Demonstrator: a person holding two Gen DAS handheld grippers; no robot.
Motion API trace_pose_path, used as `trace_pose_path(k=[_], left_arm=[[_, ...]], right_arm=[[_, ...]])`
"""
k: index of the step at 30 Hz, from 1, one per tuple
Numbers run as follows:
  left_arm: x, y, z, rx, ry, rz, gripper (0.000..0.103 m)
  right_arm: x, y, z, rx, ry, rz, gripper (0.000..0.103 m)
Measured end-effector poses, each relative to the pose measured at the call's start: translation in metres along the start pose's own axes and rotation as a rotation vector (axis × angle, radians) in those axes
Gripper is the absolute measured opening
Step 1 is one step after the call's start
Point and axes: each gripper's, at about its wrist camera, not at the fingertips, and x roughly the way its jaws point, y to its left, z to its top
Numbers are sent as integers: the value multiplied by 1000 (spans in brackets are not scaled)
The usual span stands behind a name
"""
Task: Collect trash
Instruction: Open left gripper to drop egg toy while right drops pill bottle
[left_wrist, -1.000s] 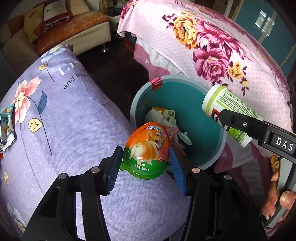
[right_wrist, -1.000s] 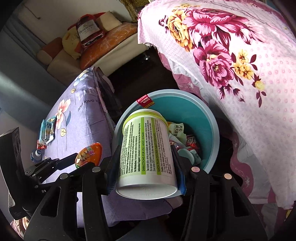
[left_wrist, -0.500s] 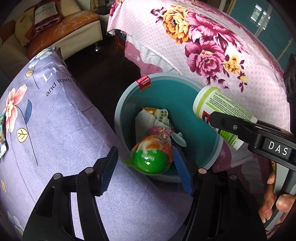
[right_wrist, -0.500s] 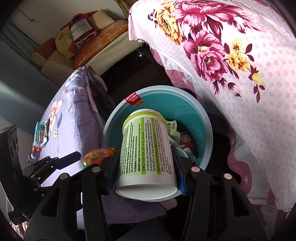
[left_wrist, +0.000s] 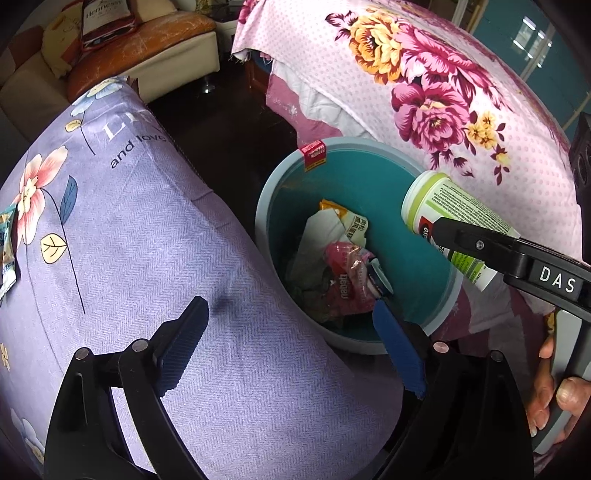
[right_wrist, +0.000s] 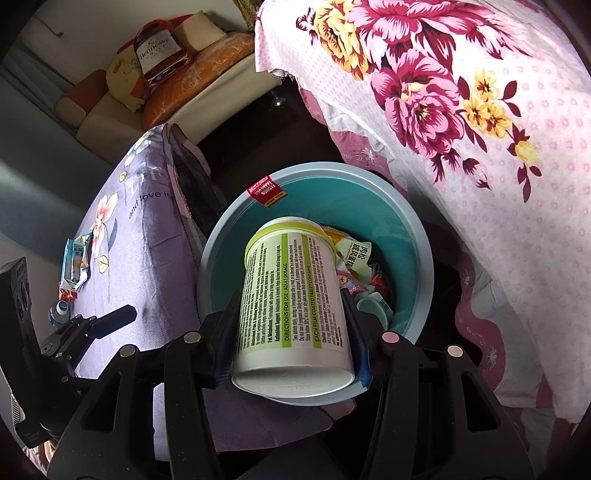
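Observation:
A teal trash bin (left_wrist: 280, 184) (right_wrist: 417, 229) stands on the floor between a purple-covered table and a pink floral cloth. Crumpled wrappers (left_wrist: 343, 258) lie inside it. My left gripper (left_wrist: 291, 332) is open and empty, over the table edge and the bin's near rim. My right gripper (right_wrist: 291, 317) is shut on a white and green pill bottle (right_wrist: 295, 299) and holds it tilted over the bin's near side. The bottle also shows in the left wrist view (left_wrist: 454, 218).
A purple floral tablecloth (left_wrist: 122, 229) covers the table at left. A blue snack wrapper (right_wrist: 75, 266) and a small bottle (right_wrist: 59, 310) lie on it. A pink floral cloth (left_wrist: 443, 96) hangs at right. A sofa with cushions (right_wrist: 155, 74) stands behind.
My left gripper opened and the orange and green egg-shaped pack dropped into the bin, out of sight now. The right gripper with the bottle moved slightly further over the bin.

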Motion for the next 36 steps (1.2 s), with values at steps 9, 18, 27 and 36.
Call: trace_pose_path(k=[9,18,27,36], left_arm=[[2,10,-8,-15,11,4,91],[1,22,-12,-40,6,-8,91],[-4,32,-18,-64,2,-19,91],[-11,58,-31,-116,-4,-16,91]], right_arm=[[11,4,-3,-4,25,-28,48],[19,15,-6,-7,44,-37,49],[16,24,-7,-14,48,-60,74],[23,44,-11,-33,89,-68,78]])
